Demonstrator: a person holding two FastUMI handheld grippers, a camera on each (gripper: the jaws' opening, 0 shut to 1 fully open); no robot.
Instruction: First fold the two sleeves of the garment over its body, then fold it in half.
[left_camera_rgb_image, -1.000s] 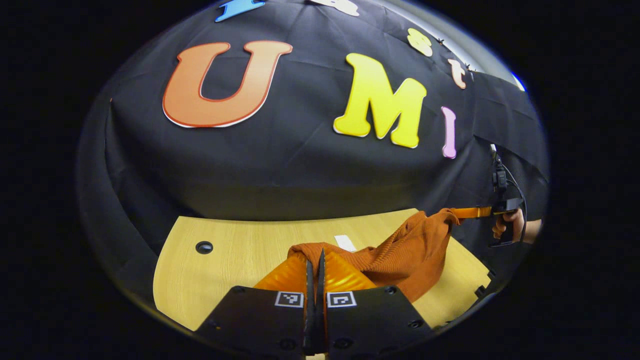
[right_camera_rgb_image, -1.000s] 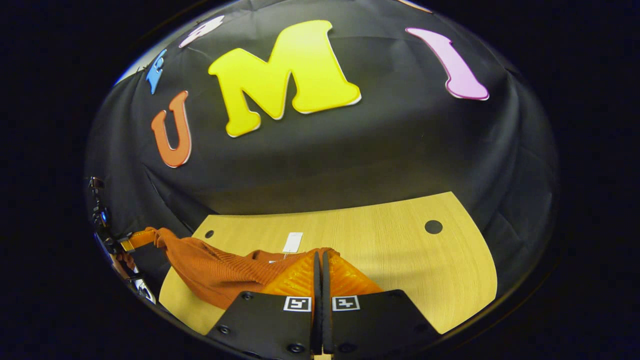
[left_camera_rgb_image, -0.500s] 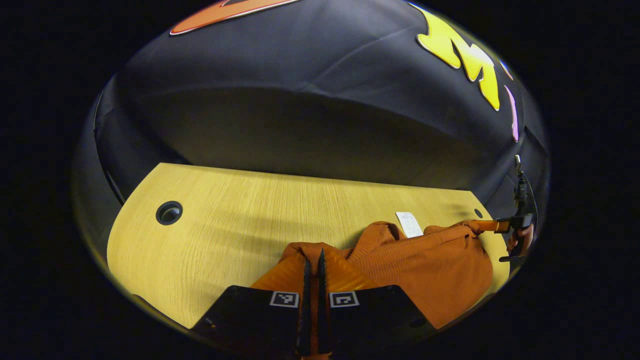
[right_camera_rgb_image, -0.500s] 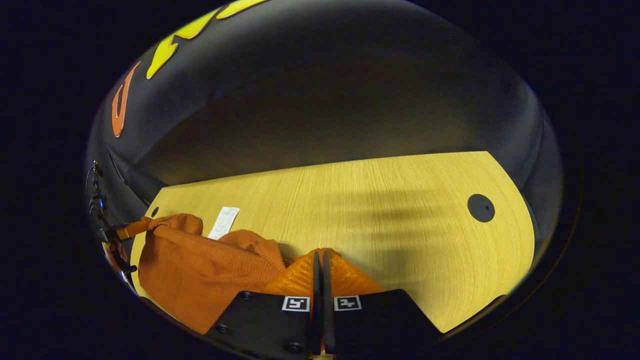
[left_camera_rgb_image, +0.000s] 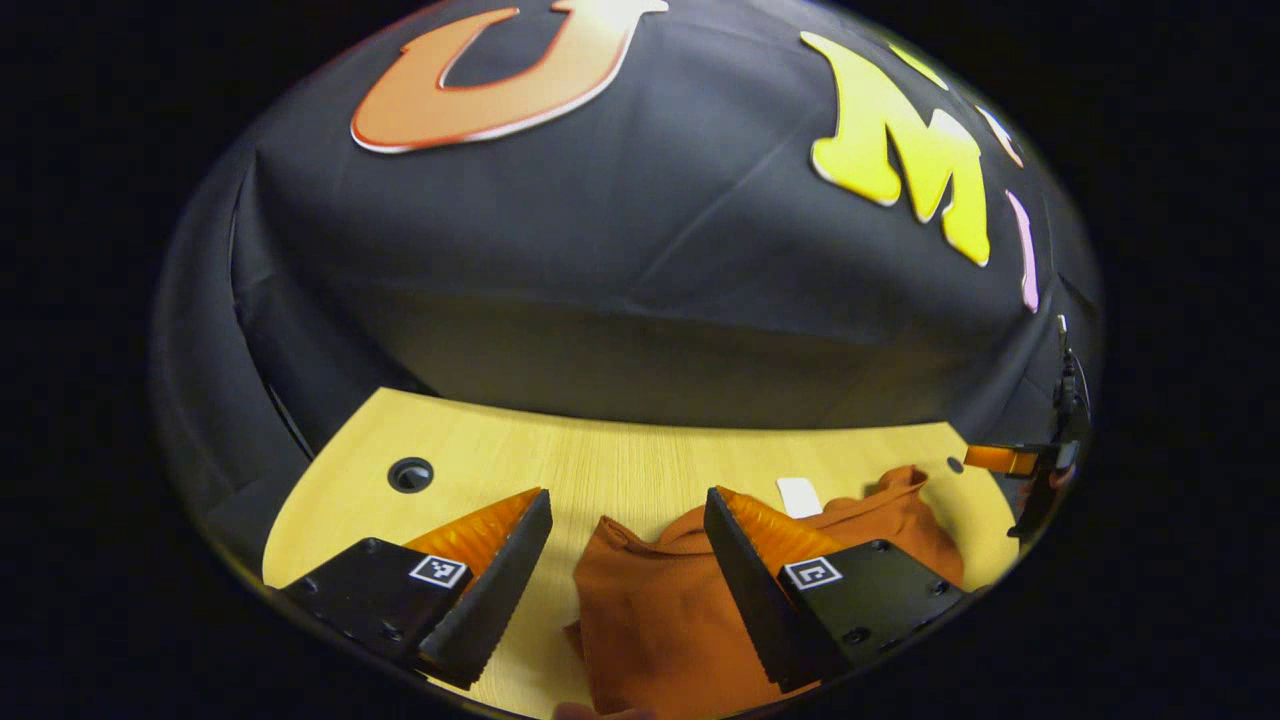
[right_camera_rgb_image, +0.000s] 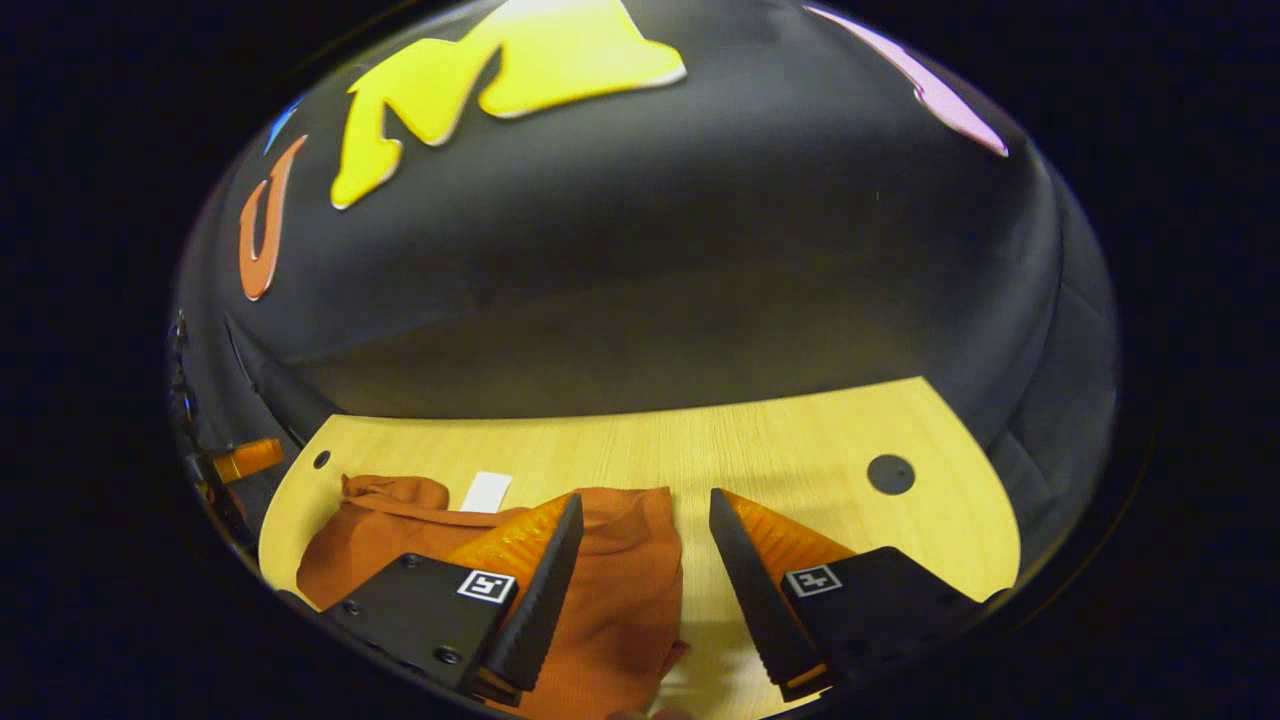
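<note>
**Hovering with both tongs released over a folded orange garment**

Holding 2 sets of tongs above a pale wooden desk (left_camera_rgb_image: 620, 470), you have both released, with nothing between their fingers. In the left gripper view, your left gripper (left_camera_rgb_image: 625, 560) stands with its jaws spread wide over the garment (left_camera_rgb_image: 660, 610), a rust-orange knit lying flat on the desk towards its near edge. In the right gripper view, your right gripper (right_camera_rgb_image: 640, 560) is equally wide apart, its left finger over the cloth and its right finger over bare wood.

The garment sits as a compact, roughly rectangular bundle with a rounded bump at its far end, beside a small white tag (right_camera_rgb_image: 486, 491). A dark round hole (right_camera_rgb_image: 889, 473) marks the desk well to the right of the cloth in the right gripper view. The far gripper's orange finger (left_camera_rgb_image: 995, 459) shows beyond the desk's right edge in the left gripper view.

Judging by the ribbed surface and soft rolled edges, the knit is light, limp and a little stretchy; it will sag and drag, not slide stiffly. Pinch through all layers at a corner or along an edge, 1 gripper at each end, since a shallow bite may lift only the top layer. Whether the half fold is finished cannot be told from here.
</note>
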